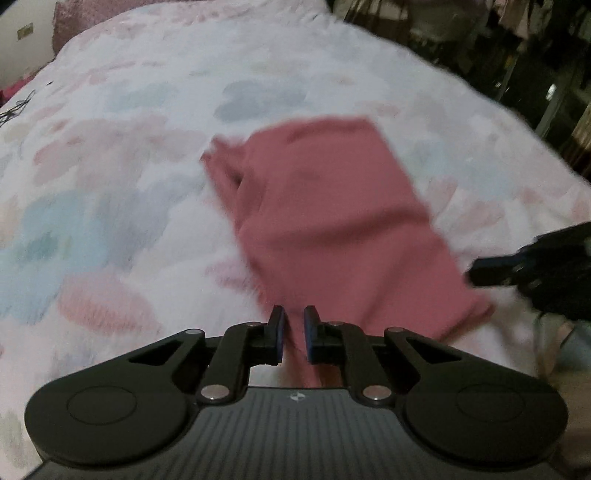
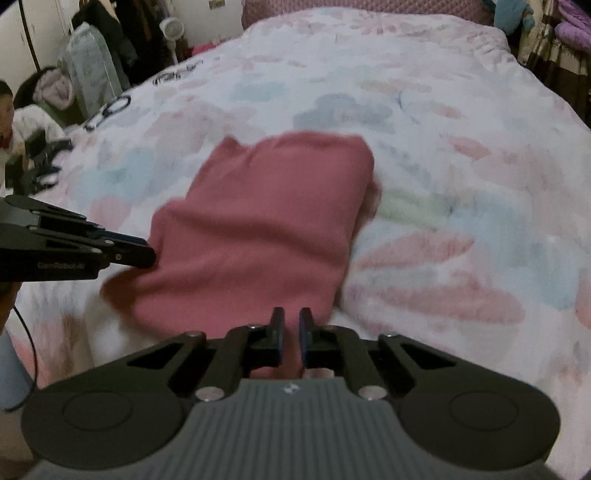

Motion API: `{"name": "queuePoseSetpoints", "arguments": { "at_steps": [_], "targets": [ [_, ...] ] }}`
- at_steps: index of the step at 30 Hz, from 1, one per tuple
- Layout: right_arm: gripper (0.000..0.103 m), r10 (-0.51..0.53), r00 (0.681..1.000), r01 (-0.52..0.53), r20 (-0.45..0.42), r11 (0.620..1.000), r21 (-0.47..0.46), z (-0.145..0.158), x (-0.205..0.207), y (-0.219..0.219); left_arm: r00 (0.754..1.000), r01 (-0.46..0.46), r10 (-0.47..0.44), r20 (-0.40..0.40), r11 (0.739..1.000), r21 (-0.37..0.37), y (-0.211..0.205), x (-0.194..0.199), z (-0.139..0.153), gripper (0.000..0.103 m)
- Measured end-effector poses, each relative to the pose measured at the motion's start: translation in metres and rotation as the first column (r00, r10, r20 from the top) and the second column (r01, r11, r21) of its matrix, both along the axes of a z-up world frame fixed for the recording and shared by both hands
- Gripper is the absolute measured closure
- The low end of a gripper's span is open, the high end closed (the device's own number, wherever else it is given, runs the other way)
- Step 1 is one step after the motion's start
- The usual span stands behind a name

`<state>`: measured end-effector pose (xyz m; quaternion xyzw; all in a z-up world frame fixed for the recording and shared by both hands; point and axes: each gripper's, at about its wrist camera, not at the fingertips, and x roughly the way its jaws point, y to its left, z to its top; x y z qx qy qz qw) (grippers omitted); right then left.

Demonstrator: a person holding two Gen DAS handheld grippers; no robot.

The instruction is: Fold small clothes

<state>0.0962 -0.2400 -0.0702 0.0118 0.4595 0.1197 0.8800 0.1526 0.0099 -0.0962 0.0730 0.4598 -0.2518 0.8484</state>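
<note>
**Both hand-held grippers clamped on the pink garment at the near edge of the bed**

Left hand-held gripper [image 1: 293, 334]: jaws nearly together, a strip of the pink garment [image 1: 332, 206] runs down between the blue pads. Pinched on the garment's near hem. How far the cloth goes in below the pads is hidden by the gripper body.

Right hand-held gripper [image 2: 291, 338]: same picture, jaws closed with pink cloth between the pads. Grip is on the near hem too, at the other corner. Each gripper shows up side-on in the other's view: the right one at the right margin of the left wrist view, cut off by the frame; the left one at the left margin of the right wrist view, tips touching the garment's edge.

Garment: lies on the floral bedspread [image 1: 147, 110], near the near edge of the bed, roughly mid-width, stretching away from the grippers toward the bed's middle. A bunched part, maybe a sleeve, sticks out at its far-left side in the left wrist view; too blurred to tell. Both frames are smeared, so folds, seams and the type of garment can't be read. Whether the near hem is off the bedspread or resting on it: cannot tell.

Background, hard to make out: dark cables [image 2: 110, 107] on the bed's left edge, a fan [image 2: 170, 29] and hanging clothes past it, a person [image 2: 14, 122] cut off at the left margin. Pillow [image 2: 354, 11] at the far edge, partly cropped.
</note>
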Motion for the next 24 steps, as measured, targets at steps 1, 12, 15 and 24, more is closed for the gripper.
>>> {"name": "queuePoseSetpoints", "arguments": {
  "at_steps": [1,12,15,24],
  "targets": [
    [0.103,0.001,1.000,-0.001,-0.011,1.000,0.004,-0.003,-0.003,-0.001,1.000,-0.008,0.008,-0.012,1.000,-0.007,0.004,-0.002,-0.005,0.091],
    [0.099,-0.028,0.997,0.030,-0.066,0.999,0.027,-0.023,-0.022,-0.009,0.996,-0.076,0.071,-0.050,0.992,-0.104,0.025,-0.004,-0.007,0.087],
    [0.096,-0.032,0.999,0.033,-0.014,0.998,0.046,0.002,-0.025,-0.014,0.996,-0.086,0.086,-0.002,0.987,-0.136,0.031,-0.012,0.019,0.077],
    [0.049,-0.031,0.979,0.021,0.202,0.998,0.052,0.091,-0.037,0.007,0.936,-0.206,0.228,0.269,0.972,-0.110,0.018,-0.044,0.097,0.024]
  ]
}}
